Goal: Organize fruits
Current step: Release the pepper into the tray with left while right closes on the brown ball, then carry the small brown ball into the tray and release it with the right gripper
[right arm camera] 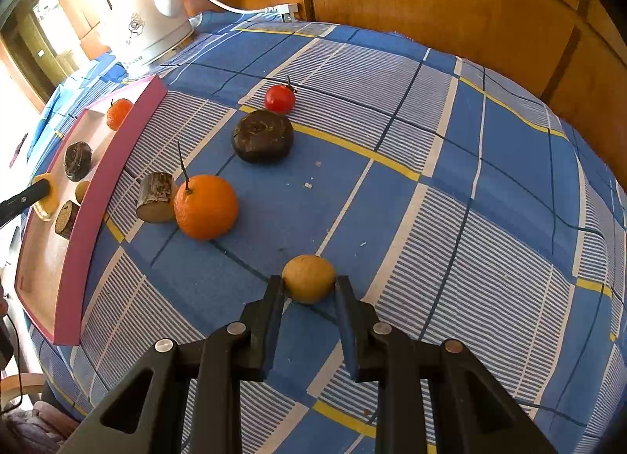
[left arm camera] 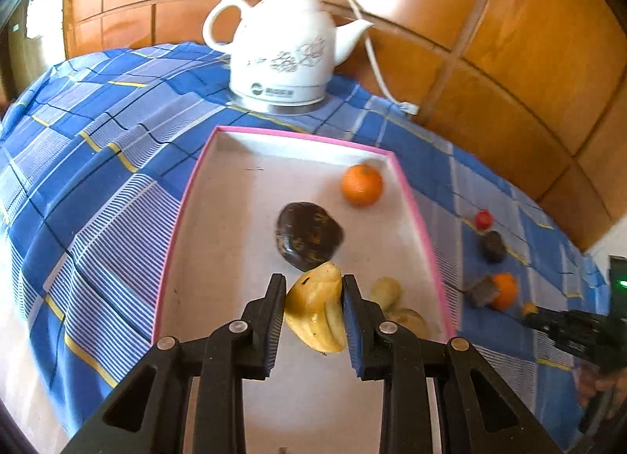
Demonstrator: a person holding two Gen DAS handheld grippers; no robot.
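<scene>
My left gripper (left arm camera: 313, 285) is shut on a yellow ridged fruit (left arm camera: 317, 309) over the pink-rimmed tray (left arm camera: 203, 164). In the tray lie an orange (left arm camera: 361, 184), a dark brown fruit (left arm camera: 307, 235) and a small pale yellow fruit (left arm camera: 386, 291). My right gripper (right arm camera: 308, 283) has its fingers around a small round yellow fruit (right arm camera: 308, 277) on the checked cloth; the fingers touch or nearly touch its sides. On the cloth farther off lie a large orange (right arm camera: 205, 206), a brown cut piece (right arm camera: 156, 197), a dark brown fruit (right arm camera: 262, 135) and a red tomato (right arm camera: 279, 98).
A white ceramic kettle (left arm camera: 286, 42) with a white cord (right arm camera: 235, 7) stands behind the tray at the table's back. Wooden panels close off the back. The blue checked cloth (right arm camera: 470, 179) covers the table. The tray also shows at the left in the right wrist view (right arm camera: 98, 187).
</scene>
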